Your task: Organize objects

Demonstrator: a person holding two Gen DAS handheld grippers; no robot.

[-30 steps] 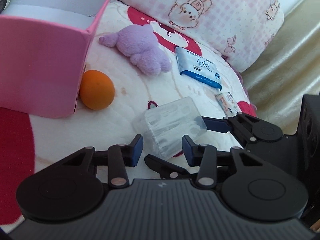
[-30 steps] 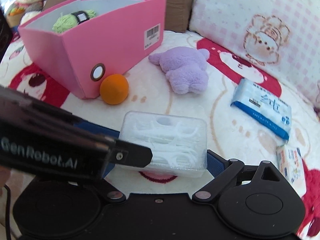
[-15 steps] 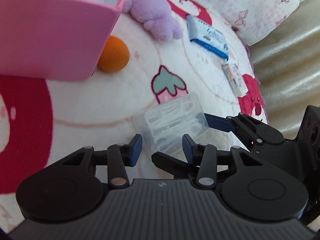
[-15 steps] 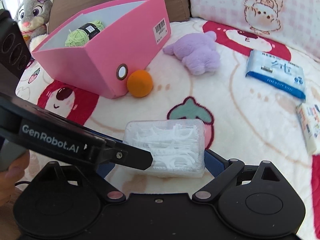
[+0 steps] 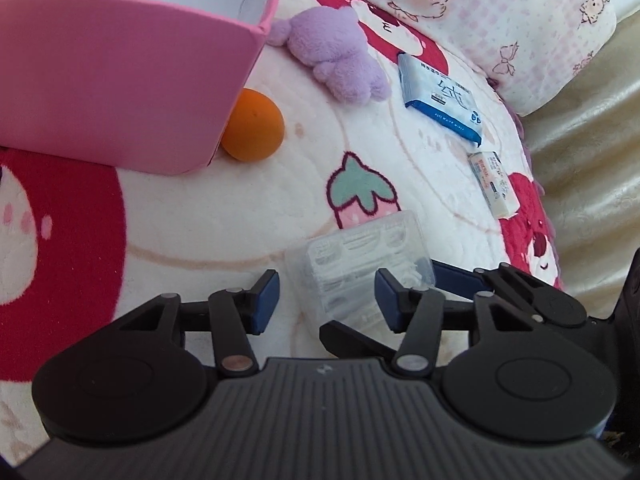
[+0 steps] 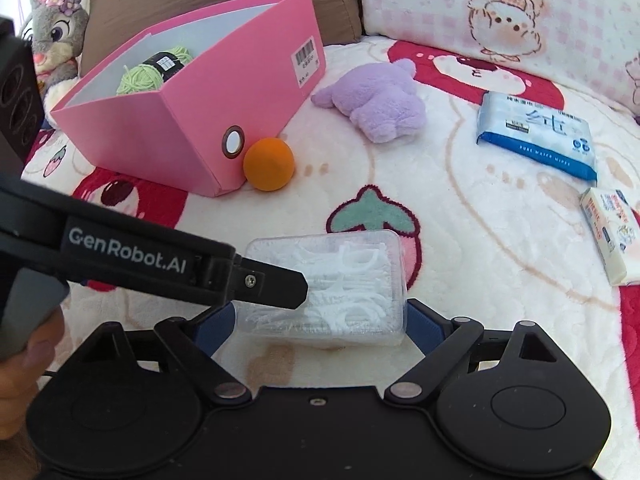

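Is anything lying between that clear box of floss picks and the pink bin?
Nothing visible blocks the way. The floss box, clamped in the right gripper, faces bare blanket up to the pink bin. The orange ball sits against the bin's near corner, beside the path.

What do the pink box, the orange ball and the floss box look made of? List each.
Pink box: likely matte cardboard, flat folded walls, barcode sticker.
Orange ball: possibly foam or rubber, dull and smooth.
Floss box: clear glossy plastic, floss picks visible through it.
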